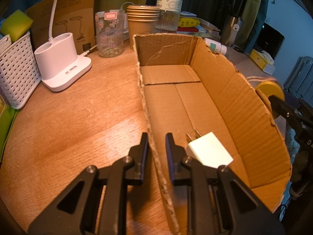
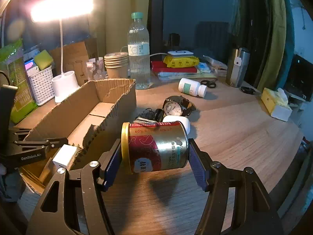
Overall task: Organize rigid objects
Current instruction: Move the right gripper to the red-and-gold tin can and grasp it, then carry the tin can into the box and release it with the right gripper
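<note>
An open cardboard box [image 1: 230, 90] lies on the wooden table; it also shows in the right wrist view [image 2: 109, 105]. A white plug adapter [image 1: 209, 151] lies inside it at the near end, also seen in the right wrist view [image 2: 64, 156]. My left gripper [image 1: 156, 152] straddles the box's left wall, one finger on each side, pads close to the cardboard. My right gripper [image 2: 154, 156] is shut on a red and gold can with a yellow lid [image 2: 156, 146], held sideways just right of the box. The can shows past the box wall in the left wrist view [image 1: 271, 92].
On the table right of the box lie a wristwatch [image 2: 176, 106], a white earbud case [image 2: 180, 121], a white pill bottle [image 2: 192, 87] and a black cord bundle [image 2: 148, 114]. Behind stand a water bottle [image 2: 138, 54], paper cups [image 2: 116, 64], a lamp base [image 1: 60, 66] and a white basket [image 1: 15, 70].
</note>
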A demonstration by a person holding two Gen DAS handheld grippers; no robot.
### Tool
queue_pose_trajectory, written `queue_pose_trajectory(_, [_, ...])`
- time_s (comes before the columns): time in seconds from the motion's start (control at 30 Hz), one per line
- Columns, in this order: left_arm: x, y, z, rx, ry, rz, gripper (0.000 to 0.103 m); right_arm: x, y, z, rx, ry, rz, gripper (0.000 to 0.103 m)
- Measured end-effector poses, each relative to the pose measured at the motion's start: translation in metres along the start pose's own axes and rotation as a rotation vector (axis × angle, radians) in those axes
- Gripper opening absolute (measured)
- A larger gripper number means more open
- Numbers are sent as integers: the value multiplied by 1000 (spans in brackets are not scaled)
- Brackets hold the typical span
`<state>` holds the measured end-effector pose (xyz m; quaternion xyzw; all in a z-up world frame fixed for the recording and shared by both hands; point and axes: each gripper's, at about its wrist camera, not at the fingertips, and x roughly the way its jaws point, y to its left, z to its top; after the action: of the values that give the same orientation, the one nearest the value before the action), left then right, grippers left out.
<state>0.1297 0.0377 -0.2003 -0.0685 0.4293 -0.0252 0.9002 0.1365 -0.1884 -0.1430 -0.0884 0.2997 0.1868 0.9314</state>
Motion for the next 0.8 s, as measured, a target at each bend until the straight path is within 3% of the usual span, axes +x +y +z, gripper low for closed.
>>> queue_pose_trajectory(0.8, [0,0,0,1,0,0,18,-48,25,23,-59,-120,20,68])
